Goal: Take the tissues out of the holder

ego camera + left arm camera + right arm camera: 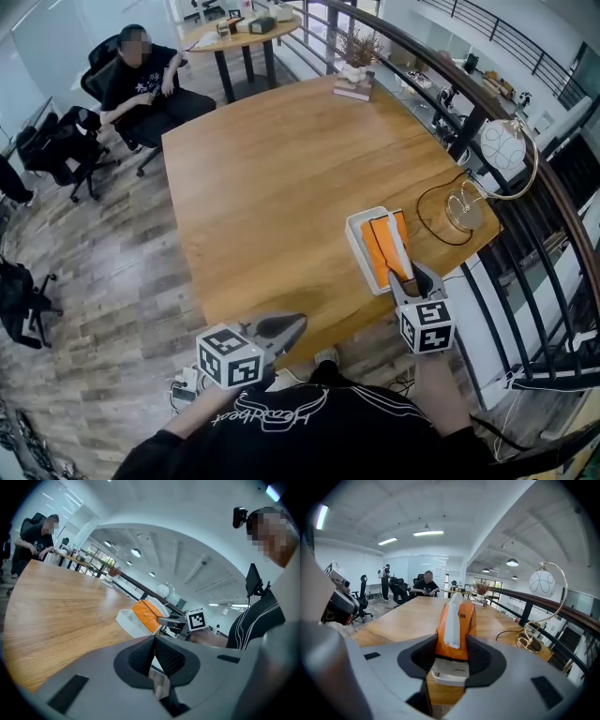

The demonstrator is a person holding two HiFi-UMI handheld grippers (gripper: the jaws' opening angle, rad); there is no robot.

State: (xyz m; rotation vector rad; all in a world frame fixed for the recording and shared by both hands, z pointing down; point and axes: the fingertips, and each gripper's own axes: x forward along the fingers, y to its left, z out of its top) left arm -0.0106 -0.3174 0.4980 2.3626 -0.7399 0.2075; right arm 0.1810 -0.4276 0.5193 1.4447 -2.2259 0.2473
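An orange tissue pack (pixel 382 248) with a white tissue (pixel 452 620) sticking out of its top lies in a white holder (pixel 360 242) near the table's right front corner. My right gripper (pixel 410 278) is shut on the pack's near end. In the right gripper view the orange pack (pixel 461 625) sits between the jaws with that end raised above the white holder (pixel 450 674). Over the table's front edge, left of the holder, my left gripper (pixel 298 322) is shut and empty, its pads (pixel 154 645) touching. The left gripper view shows the holder (pixel 129 620) and pack (pixel 147 613) ahead.
A globe lamp with a gold base (pixel 464 211) and a black cable loop (pixel 436 220) stand just right of the holder. Books with a plant (pixel 354 86) sit at the table's far edge. A person sits in a chair (pixel 141 80) beyond the far left corner. A railing (pixel 525 159) runs along the right.
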